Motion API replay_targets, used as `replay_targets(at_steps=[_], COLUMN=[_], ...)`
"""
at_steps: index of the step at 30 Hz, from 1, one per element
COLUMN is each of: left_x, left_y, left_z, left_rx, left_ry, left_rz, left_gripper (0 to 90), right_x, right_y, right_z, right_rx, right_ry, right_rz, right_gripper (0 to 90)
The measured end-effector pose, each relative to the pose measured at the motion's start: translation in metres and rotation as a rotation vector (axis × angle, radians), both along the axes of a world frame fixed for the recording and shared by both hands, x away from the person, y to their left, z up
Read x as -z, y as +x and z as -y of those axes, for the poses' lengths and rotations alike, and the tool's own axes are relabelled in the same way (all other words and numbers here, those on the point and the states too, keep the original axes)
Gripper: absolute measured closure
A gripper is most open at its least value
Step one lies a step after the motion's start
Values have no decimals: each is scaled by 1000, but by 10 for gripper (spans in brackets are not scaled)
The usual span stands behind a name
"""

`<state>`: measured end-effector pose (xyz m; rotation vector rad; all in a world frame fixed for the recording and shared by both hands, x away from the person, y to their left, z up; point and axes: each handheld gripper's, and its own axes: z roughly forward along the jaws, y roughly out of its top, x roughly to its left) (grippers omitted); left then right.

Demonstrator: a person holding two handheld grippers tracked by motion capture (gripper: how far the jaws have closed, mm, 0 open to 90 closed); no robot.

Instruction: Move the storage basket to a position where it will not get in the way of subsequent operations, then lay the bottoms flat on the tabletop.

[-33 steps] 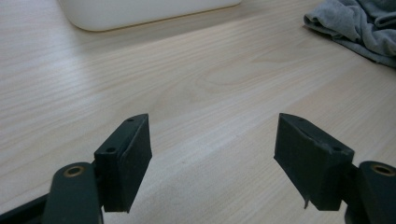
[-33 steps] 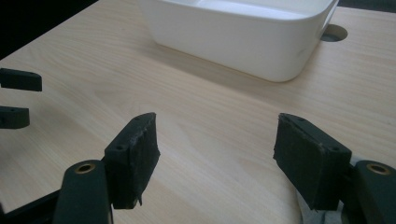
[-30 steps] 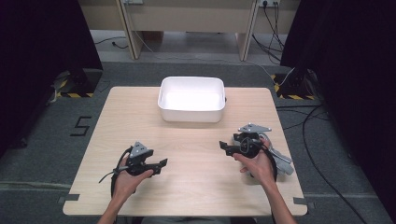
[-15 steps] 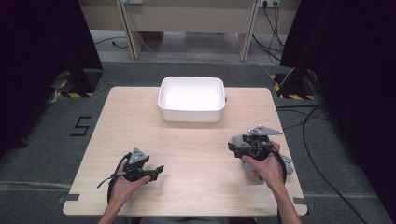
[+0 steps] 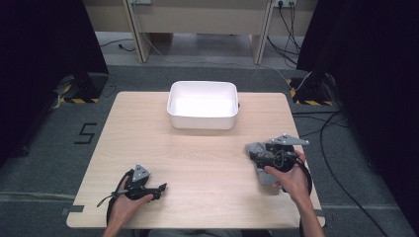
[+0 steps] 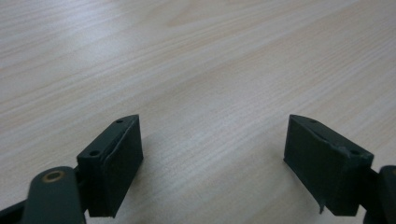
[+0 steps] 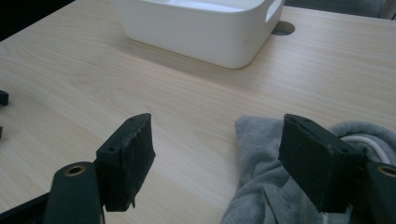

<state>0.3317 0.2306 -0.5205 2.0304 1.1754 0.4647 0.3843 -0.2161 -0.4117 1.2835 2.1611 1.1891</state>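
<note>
Bin (image 5: 202, 118): white, rectangular, on the far middle of the tabletop (image 5: 197, 163); from above its inside looks bare white, with nothing to be made out in it. In the right gripper view its side wall (image 7: 201, 35) shows a handle slot near one end.
Cloth (image 5: 259, 165): grey, crumpled, lying on the tabletop at the right, well apart from the bin and outside it. In the right gripper view (image 7: 261, 177) it lies between and under the fingers, nearer the right-hand one, with a white strip showing in its folds.
Right gripper (image 5: 257, 153): held over the cloth; fingers (image 7: 128, 158) released and just been widening, the pads not pressing on the cloth.
Left gripper (image 5: 160, 187): low over the near left of the tabletop, well apart from bin and cloth; fingers (image 6: 114, 163) released, just been widening, bare wood between them.
Tabletop: pale wood.
</note>
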Motion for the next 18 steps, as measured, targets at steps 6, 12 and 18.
replay_targets(at_steps=[6, 12, 18], left_x=[3, 3, 3], left_y=[-7, -7, -7], left_z=[4, 4, 4], left_rx=[-8, -6, -7], left_ry=[12, 13, 14], left_rz=[24, 24, 23], left_gripper=[159, 151, 150], right_x=[1, 2, 8], right_y=[-3, -5, -6], right_z=[12, 24, 31], right_rx=[26, 57, 64], right_ry=[-17, -42, -64], right_rz=[1, -4, -24], right_gripper=[252, 249, 240])
